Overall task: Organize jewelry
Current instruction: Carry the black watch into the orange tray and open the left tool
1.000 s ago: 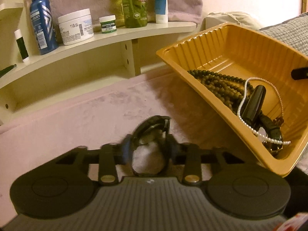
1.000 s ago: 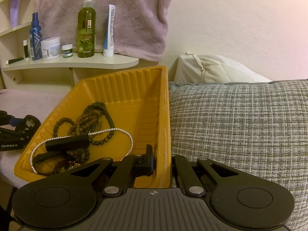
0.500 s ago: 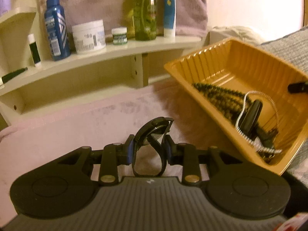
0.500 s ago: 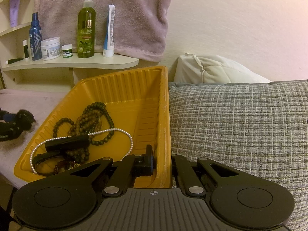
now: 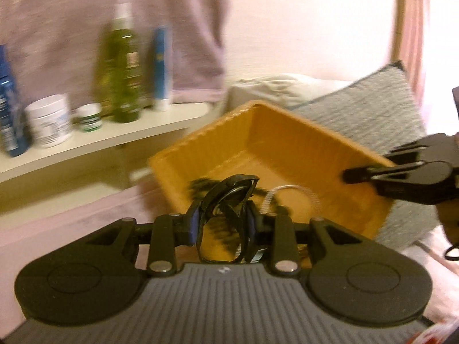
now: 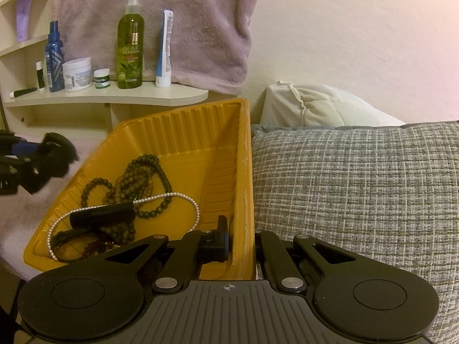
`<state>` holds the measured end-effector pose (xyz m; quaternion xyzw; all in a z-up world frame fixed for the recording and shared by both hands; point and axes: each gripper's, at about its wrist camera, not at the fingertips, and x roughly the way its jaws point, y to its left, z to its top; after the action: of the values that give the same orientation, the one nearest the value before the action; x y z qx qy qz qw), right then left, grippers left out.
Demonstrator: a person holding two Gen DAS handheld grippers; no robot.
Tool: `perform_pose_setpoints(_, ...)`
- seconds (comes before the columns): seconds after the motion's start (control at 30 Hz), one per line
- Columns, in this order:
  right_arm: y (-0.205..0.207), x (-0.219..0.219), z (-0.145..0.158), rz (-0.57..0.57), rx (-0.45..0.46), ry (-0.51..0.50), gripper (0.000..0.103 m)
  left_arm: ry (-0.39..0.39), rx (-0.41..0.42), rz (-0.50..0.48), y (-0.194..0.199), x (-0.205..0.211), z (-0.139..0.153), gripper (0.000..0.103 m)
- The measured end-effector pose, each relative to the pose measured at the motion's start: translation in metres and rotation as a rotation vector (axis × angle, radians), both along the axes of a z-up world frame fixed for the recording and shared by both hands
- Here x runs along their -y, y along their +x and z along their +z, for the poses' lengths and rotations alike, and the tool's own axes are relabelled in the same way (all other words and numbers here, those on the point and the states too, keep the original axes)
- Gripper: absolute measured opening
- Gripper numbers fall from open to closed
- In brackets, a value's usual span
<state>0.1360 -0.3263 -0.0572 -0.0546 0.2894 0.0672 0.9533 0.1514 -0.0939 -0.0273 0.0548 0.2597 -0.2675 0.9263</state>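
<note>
Left tongs [image 5: 222, 223] are clamped on a black watch [image 5: 229, 200], carrying it toward the yellow tray [image 6: 243, 172]; right tongs [image 6: 241, 240] pinch the tray's wall, steadying it, lower centre.

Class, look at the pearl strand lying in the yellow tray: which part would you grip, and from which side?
Grip the pearl strand at its far-right arc, coming from above. There it lies alone on the bare floor of the yellow tray; elsewhere it crosses the dark bead necklaces and black watch.

surface: pink bed cover [image 6: 17, 223] | on it: yellow tray [image 6: 183, 132], tilted against grey cushion [image 6: 358, 189]
</note>
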Motion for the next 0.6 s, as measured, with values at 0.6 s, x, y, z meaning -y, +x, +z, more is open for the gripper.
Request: perform_pose_setpoints(0.6,-0.003,0.0,-0.001,-0.006,0.0,0.012,0.003,0.028,-0.018,-0.148,-0.008,0.049,-0.01,0.029)
